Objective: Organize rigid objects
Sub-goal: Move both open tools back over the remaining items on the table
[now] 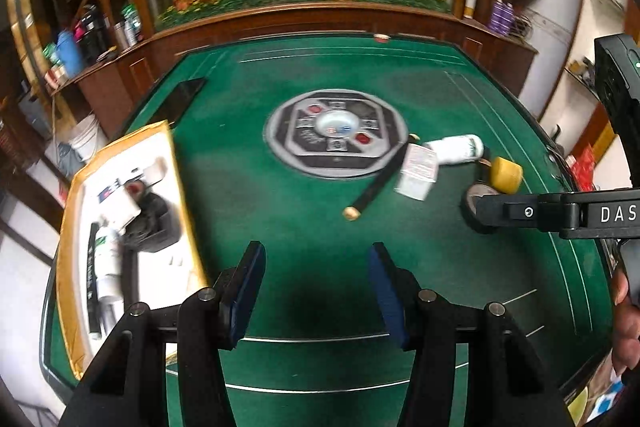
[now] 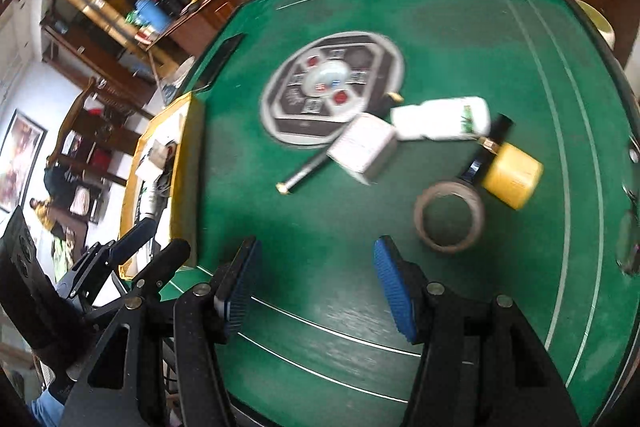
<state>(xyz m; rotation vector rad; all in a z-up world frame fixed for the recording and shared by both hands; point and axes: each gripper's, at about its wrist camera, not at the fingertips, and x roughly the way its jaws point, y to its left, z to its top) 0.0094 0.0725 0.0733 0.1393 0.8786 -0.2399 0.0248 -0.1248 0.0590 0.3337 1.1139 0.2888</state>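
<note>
On the green felt bench [image 2: 320,227], the loose things lie in a cluster to the right of the round grey centre panel [image 2: 332,87]: a white plastic bottle with a green print [image 2: 440,119] on its side, a small white cardboard box [image 2: 362,149] touching its near end, a thin black stick with pale tips [image 2: 304,175] running under the box, a yellow cylinder [image 2: 514,173] beside a black bar, and a grey roll of tape [image 2: 448,217] lying flat, nearest the right tool [image 2: 316,287]. At the bench's left edge sits the yellow-rimmed white tray [image 1: 76,187], already holding a white bottle, a dark lumpy item and some small boxes; blur hides their detail.

Both tools are empty, jaws standing apart at about half spread. The left tool [image 1: 316,291] hovers over bare felt just right of the tray; the right tool hangs over bare felt short of the tape roll.

The step in hand looks like a reach for the next piece, most likely the tape roll. To do it well, I would bring the right tool down over one wall of the roll, one finger inside the ring and one outside, and close there rather than spanning the whole ring, which looks too wide. Approach from the near side so the yellow cylinder is not nudged and set rolling. Keep the left tool clear of the tray rim.
</note>
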